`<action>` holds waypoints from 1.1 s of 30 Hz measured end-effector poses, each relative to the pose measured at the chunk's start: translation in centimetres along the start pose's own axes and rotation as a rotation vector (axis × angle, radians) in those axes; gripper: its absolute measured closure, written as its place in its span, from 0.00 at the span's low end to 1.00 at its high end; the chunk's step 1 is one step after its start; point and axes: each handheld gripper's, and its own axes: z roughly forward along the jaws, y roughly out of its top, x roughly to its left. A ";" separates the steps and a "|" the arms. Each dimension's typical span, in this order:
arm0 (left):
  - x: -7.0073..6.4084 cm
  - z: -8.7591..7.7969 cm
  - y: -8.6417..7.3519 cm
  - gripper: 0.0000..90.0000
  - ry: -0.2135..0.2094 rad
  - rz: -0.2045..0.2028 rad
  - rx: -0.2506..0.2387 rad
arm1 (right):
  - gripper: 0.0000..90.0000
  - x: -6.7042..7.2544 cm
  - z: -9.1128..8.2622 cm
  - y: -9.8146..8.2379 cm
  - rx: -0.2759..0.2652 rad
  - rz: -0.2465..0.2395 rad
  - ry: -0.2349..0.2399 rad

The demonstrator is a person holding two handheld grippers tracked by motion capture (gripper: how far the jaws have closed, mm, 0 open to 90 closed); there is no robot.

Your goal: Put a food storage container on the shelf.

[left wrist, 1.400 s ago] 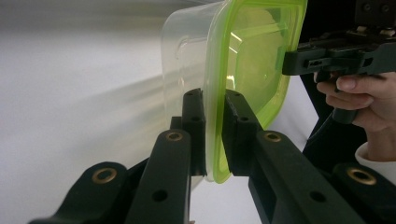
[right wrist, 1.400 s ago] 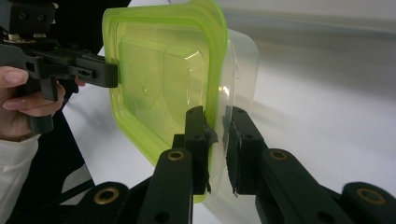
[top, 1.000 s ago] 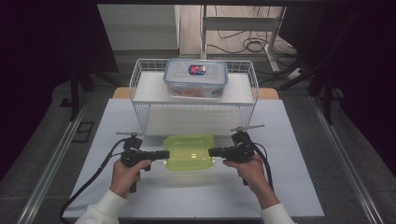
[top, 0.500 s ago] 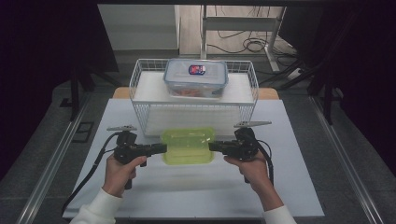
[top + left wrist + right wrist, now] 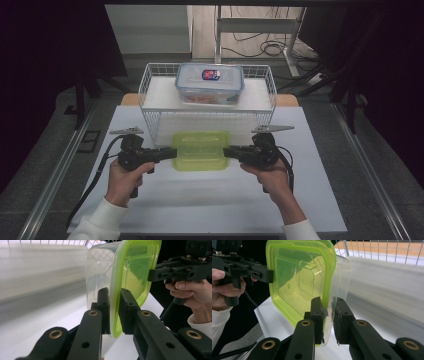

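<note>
**Q.** What is the box, and how will it handle?

**A.** The box [image 5: 201, 150] is a clear plastic tub with a green lid [image 5: 132, 277]. It hangs just above the desk [image 5: 210, 210], near the front of the wire basket [image 5: 150, 80], between the two claws. No contents show through its walls, so it is probably empty and light. The walls look thin and stiff, the surface smooth, hence likely slippery. The rim, where lid and tub meet, is the firmest place to take hold, one short end per claw.

**Q.** How does the left claw stand?

**A.** The left claw [image 5: 113, 312] is almost closed, its jaws pinching the lid's edge at the box's left end.

**Q.** And the right claw?

**A.** The right claw [image 5: 329, 317] is likewise nearly closed on the rim at the right end, with lid edge and tub wall between its jaws. Each claw grips only a narrow lip, so the box could pivot or slip if one side slackens.

**Q.** What else is in the scene?

**A.** A second container [image 5: 210, 82] with a clear lid sits in the basket, at the far side.
</note>
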 end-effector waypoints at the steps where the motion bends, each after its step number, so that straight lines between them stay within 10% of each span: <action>1: -0.1 -0.1 0.2 0.90 0.001 0.007 -0.001 | 0.87 0.1 -0.2 0.2 -0.003 0.000 0.002; 33: -1.7 -2.0 8.4 0.90 -0.016 0.081 -0.054 | 0.88 1.2 -3.3 8.1 -0.078 -0.049 -0.014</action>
